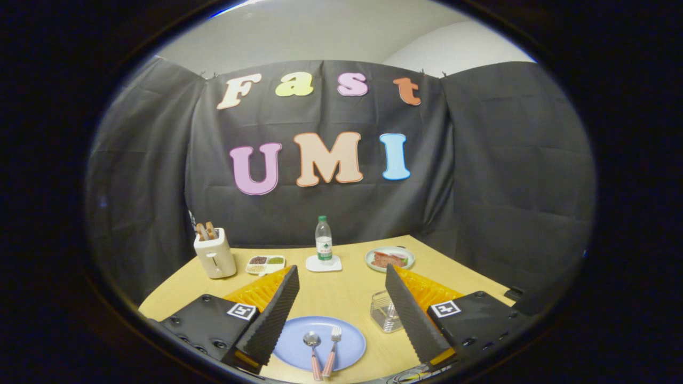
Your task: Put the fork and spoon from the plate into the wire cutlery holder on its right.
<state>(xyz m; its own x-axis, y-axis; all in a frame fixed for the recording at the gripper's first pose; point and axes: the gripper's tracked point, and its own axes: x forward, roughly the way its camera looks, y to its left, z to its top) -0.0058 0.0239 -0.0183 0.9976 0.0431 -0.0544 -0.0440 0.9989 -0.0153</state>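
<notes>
I'm hovering the tool (341,298) wide open, empty, over plate (299,346) w/ spoon (312,346) & fork (332,345) nr worktop's (341,290) front edge; best approaching one handle squarely.

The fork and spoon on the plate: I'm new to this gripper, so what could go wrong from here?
The spoon and fork lie close together on the blue plate, so the open gripper might catch both or nudge one off. They lie flat, so the fingers could scrape the plate. The wire cutlery holder sits close beside one finger and might get knocked.
</notes>
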